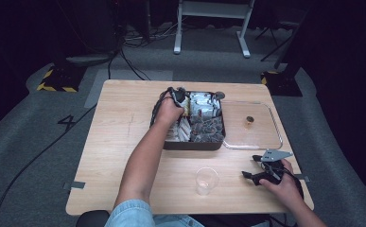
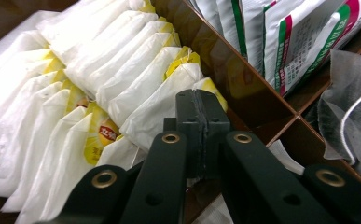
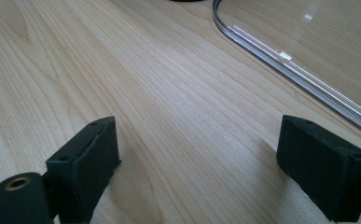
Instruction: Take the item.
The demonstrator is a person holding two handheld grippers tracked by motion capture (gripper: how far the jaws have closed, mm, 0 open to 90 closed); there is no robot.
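Two rows of white tea bags (image 2: 136,88) with yellow tags, packed on edge in the left compartment of the dark box (image 1: 192,145). Directly ahead of and under the left gripper (image 2: 203,112), its tips over the end bags of the row nearest the brown divider. Rows running away from the jaws toward the far left of the left gripper view, each bag standing flat-faced across its row, thin top edge up. Calls, by judgement, for a downward approach with the pinch across one bag's thin edge, not along the row.

Left jaws pressed together, pad against pad, nothing clearly between them. Needs, most likely, a spreading before any bag can be taken.

Clearly nearer on the left side: left hand (image 1: 169,111) reaching from the near edge with the forearm stretched far over the surface (image 1: 119,142), wrist bent down into the box, left gripper (image 1: 180,91) over its far left part. Printed sachets and dark mesh bags in the compartments to the right.

Well apart at the near right, right gripper (image 1: 250,166) low on the bare wood in the right hand (image 1: 284,184), jaws spread wide with nothing between, aimed left. Just beyond it, rim of the clear lid (image 3: 281,58). Empty-looking clear cup (image 1: 206,179) upright between the forearms, near the front edge.
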